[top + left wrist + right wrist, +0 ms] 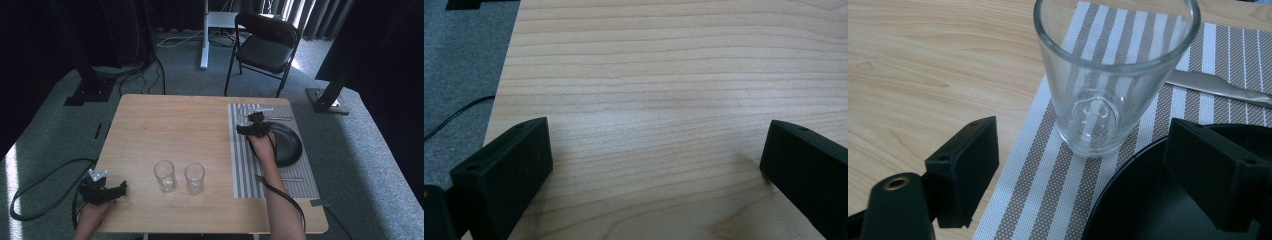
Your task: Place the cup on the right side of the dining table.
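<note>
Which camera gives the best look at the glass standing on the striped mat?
The right gripper view: the glass stands upright and empty on the striped mat, close beyond that gripper's open jaws. In the high view the right gripper hides it.

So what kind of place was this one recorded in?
Probably a lab or studio recording space, not a home: dark curtains around carpeted floor, stand bases with loose cables, a folding chair, and a wooden table staged with a striped placemat.

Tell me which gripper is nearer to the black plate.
Right. The right gripper hovers over the black plate on the striped placemat. The left gripper sits at the table's near left corner, beyond the two glasses.
</note>
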`<state>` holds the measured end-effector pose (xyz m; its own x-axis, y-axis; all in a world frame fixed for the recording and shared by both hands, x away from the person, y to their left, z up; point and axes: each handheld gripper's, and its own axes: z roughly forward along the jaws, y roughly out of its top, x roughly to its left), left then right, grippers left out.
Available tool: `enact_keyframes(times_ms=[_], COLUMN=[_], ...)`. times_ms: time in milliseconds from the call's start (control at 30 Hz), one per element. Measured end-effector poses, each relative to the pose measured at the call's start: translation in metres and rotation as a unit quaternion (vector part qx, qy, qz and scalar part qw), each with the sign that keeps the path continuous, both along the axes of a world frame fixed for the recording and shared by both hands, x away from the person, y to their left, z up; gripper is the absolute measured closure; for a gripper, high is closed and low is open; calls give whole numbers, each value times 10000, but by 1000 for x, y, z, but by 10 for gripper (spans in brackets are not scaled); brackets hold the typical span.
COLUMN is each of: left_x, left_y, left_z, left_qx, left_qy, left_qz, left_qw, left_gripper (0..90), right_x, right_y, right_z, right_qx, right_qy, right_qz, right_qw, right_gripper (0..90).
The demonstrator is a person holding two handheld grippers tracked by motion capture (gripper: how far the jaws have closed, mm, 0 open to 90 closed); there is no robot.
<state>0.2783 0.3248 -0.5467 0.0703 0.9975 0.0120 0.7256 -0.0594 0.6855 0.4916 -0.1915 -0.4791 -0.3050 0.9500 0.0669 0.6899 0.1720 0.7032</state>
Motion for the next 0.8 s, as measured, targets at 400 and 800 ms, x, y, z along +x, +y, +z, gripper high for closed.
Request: enact_keyframes(times_ms=[400, 800], left_x=[0, 0], left_y=[0, 0], left_z=[0, 0], left_qx=[1, 2], left_qy=[0, 0], left_qz=[-1, -1], left_qw=[10000, 10000], left_gripper=[7, 7], right_x=[-19, -36], right_y=[-9, -18], right_z=[-1, -7], right_qx=[89, 82], right_qy=[-100, -41], right_qz=[-81, -29], right_qw=[9999, 10000], right_gripper=[141, 142])
